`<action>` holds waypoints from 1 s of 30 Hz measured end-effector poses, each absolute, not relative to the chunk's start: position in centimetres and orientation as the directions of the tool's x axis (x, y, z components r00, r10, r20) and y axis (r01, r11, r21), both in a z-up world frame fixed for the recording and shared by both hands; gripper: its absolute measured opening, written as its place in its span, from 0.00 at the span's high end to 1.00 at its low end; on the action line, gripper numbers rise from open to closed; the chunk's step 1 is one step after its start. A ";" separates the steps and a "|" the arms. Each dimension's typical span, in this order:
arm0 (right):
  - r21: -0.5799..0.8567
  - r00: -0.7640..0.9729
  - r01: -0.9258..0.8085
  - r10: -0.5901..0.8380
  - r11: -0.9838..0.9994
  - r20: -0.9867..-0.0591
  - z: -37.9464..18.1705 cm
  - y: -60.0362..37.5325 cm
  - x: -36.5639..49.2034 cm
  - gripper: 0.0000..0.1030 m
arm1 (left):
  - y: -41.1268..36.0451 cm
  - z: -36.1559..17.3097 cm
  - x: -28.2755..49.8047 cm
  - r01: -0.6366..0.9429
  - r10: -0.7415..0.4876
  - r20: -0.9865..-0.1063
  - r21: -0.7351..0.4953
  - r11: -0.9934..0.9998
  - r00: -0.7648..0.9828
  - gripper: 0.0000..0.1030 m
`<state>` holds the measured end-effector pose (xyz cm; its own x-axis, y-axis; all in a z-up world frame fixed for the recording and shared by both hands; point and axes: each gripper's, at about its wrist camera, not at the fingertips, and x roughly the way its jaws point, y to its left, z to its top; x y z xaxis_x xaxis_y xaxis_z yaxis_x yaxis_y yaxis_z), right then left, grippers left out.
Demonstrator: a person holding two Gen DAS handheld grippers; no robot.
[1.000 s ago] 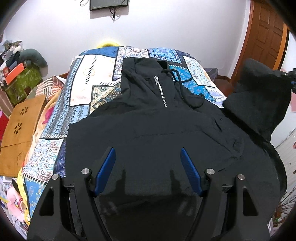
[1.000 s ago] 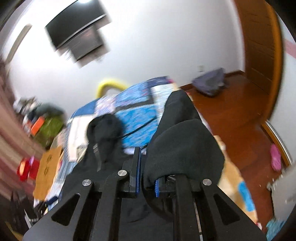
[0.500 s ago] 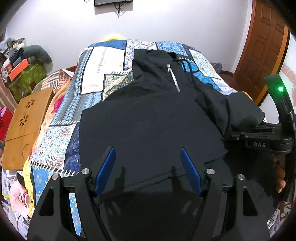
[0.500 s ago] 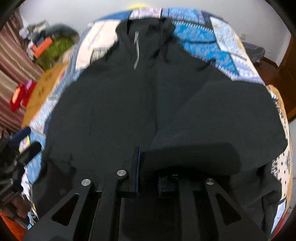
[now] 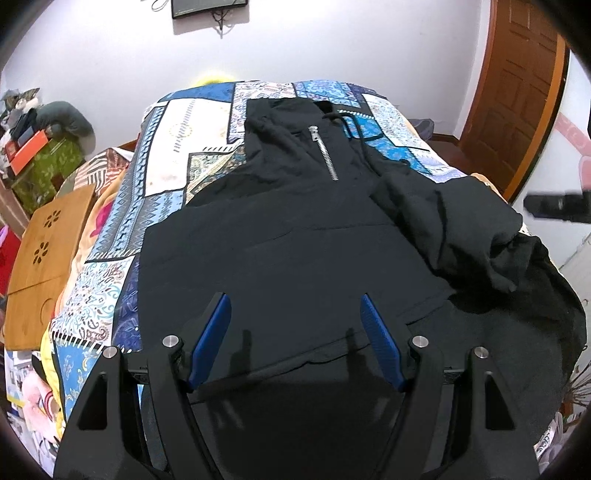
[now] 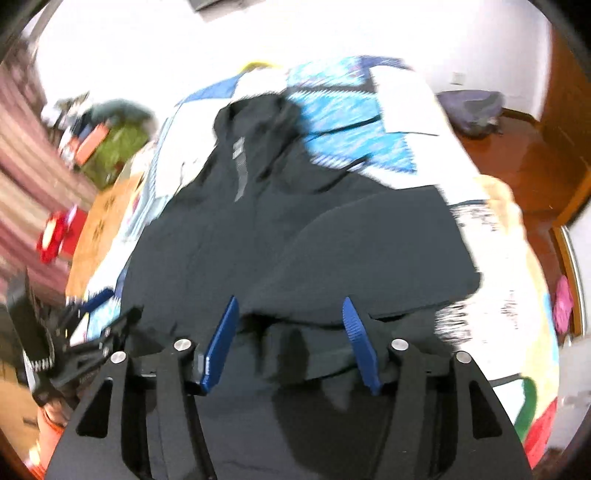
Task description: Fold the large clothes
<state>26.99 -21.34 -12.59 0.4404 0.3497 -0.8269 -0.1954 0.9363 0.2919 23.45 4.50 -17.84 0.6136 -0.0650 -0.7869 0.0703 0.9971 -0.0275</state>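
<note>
A black zip hoodie (image 5: pixel 295 240) lies front up on a bed with a blue patchwork cover (image 5: pixel 177 155), hood at the far end. Its right sleeve (image 5: pixel 454 221) is folded inward and lies bunched over the right side of the body. My left gripper (image 5: pixel 295 339) is open and empty above the hoodie's hem. My right gripper (image 6: pixel 291 336) is open and empty above the folded sleeve (image 6: pixel 369 251) near the hem; this view is blurred. The right gripper's body shows at the right edge of the left wrist view (image 5: pixel 557 208).
A wooden lap table (image 5: pixel 44 258) and a green box (image 5: pixel 40 166) stand left of the bed. A brown door (image 5: pixel 517 92) is at the right. A dark bag (image 6: pixel 472 107) lies on the wooden floor. A screen (image 5: pixel 207 5) hangs on the far wall.
My right gripper carried the sleeve down over the hoodie's body, then opened and let it go. My left gripper stayed open and hardly moved over the hem.
</note>
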 end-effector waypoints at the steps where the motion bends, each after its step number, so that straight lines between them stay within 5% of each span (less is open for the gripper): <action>1: 0.303 0.448 -0.157 0.341 0.940 -0.826 -12.7 -22.5 27.4 0.45 | 4.3 -17.8 23.5 0.075 -0.067 -0.786 -0.027 0.997 0.614 0.31; 11: 0.473 0.371 0.210 0.378 0.856 -0.848 -20.4 -31.1 31.3 0.45 | 3.1 -17.9 23.6 0.098 -0.078 -0.789 -0.022 0.995 0.610 0.31; 17: 0.477 0.402 0.212 0.368 0.853 -0.838 -20.6 -30.1 32.5 0.45 | 3.4 -18.5 23.8 0.087 -0.077 -0.798 -0.031 0.996 0.598 0.31; 19: 0.448 0.406 0.201 0.342 0.871 -0.848 -20.3 -30.0 32.9 0.55 | 3.6 -18.7 23.7 0.082 -0.076 -0.799 -0.034 0.996 0.596 0.31; 21: 0.416 0.405 0.172 0.321 0.893 -0.856 -19.8 -29.6 32.8 0.77 | 3.7 -18.7 23.6 0.078 -0.077 -0.799 -0.037 0.996 0.597 0.31; 30: 0.408 0.498 -0.066 0.384 0.911 -0.777 -12.9 -23.8 31.6 0.82 | 5.9 -17.7 22.6 0.042 -0.071 -0.778 -0.058 0.997 0.624 0.31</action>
<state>31.55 -23.76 -12.87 0.4981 0.3841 -0.7774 -0.0655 0.9106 0.4080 22.56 5.89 -17.66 0.6239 -0.0711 -0.7782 0.0418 0.9975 -0.0575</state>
